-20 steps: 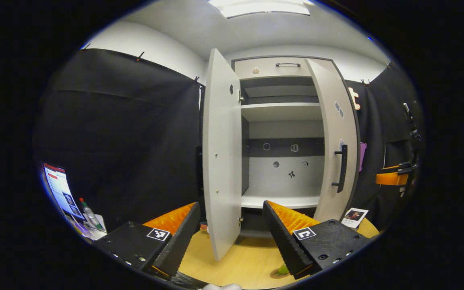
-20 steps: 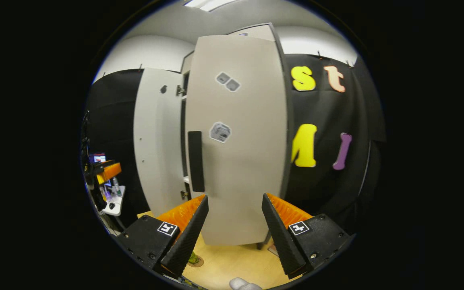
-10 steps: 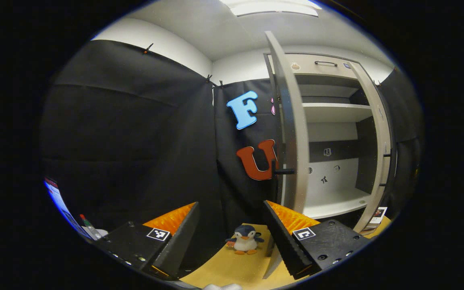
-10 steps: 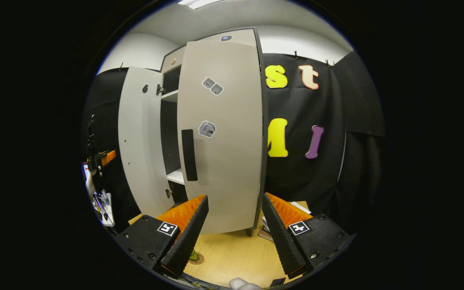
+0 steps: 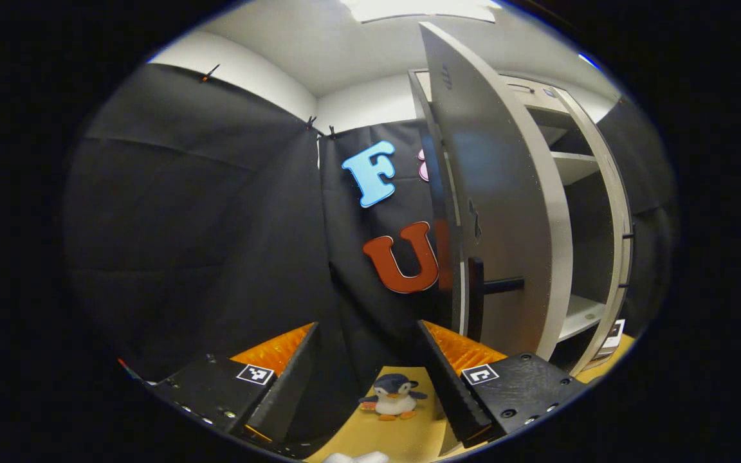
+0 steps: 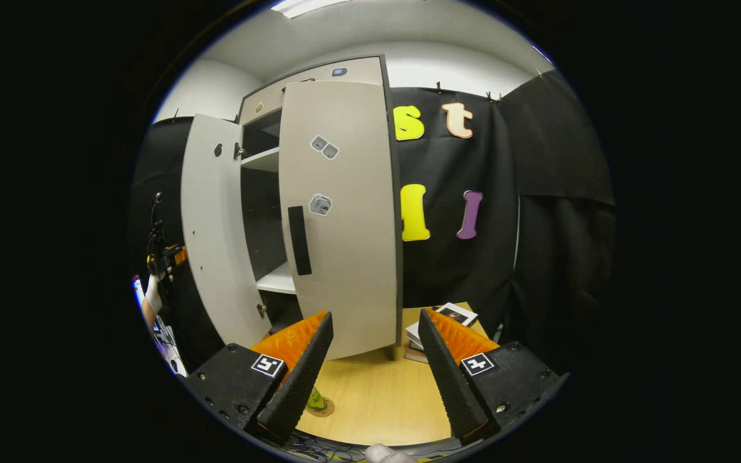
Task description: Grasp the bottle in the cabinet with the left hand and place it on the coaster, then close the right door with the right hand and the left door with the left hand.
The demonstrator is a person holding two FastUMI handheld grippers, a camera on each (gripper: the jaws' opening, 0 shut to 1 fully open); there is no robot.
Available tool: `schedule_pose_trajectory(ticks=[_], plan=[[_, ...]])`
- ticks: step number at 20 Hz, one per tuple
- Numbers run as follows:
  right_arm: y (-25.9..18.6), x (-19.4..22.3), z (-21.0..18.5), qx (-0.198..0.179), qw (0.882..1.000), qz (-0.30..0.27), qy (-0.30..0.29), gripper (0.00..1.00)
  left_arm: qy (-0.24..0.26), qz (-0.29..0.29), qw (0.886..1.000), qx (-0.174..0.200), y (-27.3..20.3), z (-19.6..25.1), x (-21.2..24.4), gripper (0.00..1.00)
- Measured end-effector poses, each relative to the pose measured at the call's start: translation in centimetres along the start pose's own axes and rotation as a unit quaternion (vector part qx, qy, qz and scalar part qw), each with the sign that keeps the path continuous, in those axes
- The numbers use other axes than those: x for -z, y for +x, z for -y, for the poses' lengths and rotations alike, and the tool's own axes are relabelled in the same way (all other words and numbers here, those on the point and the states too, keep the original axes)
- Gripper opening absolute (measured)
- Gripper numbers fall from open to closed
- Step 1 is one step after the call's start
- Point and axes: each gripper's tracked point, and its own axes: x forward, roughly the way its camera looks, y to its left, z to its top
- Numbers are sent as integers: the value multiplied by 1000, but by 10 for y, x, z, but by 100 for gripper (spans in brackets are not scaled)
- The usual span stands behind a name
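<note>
My left gripper (image 5: 368, 326) is open and empty, close to the outer face of the cabinet's left door (image 5: 505, 212), just left of its black handle (image 5: 498, 285). The door stands ajar, with the cabinet's shelves (image 5: 577, 314) beyond it. My right gripper (image 6: 375, 315) is open and empty, a little back from the right door (image 6: 345, 225), whose black handle (image 6: 298, 239) faces me. The green bottle (image 6: 314, 399) stands on the round coaster (image 6: 324, 406) on the wooden table (image 6: 377, 399), partly hidden behind my finger. The left door (image 6: 213, 225) shows its inner face.
A penguin toy (image 5: 391, 397) sits on the table below the left gripper. A stack of books (image 6: 442, 320) lies by the cabinet's right foot. A hand with the other gripper (image 6: 163, 257) shows at the far left, behind the left door.
The left gripper has swung left around the left door and now faces its outer side near the handle. The right gripper has drawn back from the right door.
</note>
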Motion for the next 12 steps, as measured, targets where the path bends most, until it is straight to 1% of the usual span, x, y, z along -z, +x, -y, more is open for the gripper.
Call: schedule_pose_trajectory(ticks=[2,4,5,7,9,12], plan=[[-3,0,0,-1,1000,1,1,82,26,10,1000,-5,1,0,-6,90],[-3,1,0,-3,1000,-1,1,82,38,15,999,-4,1,6,-8,90],[-3,2,0,-7,1000,-3,2,82,35,12,999,-2,2,10,-8,90],[-3,1,0,-11,1000,-6,-7,82,17,10,1000,6,-1,16,-8,83],[-3,-1,4,-9,1000,-5,-16,82,2,6,1000,13,-6,34,-8,83],[-6,-2,3,-11,1000,-5,-17,82,-17,1,999,39,-11,62,-10,83]])
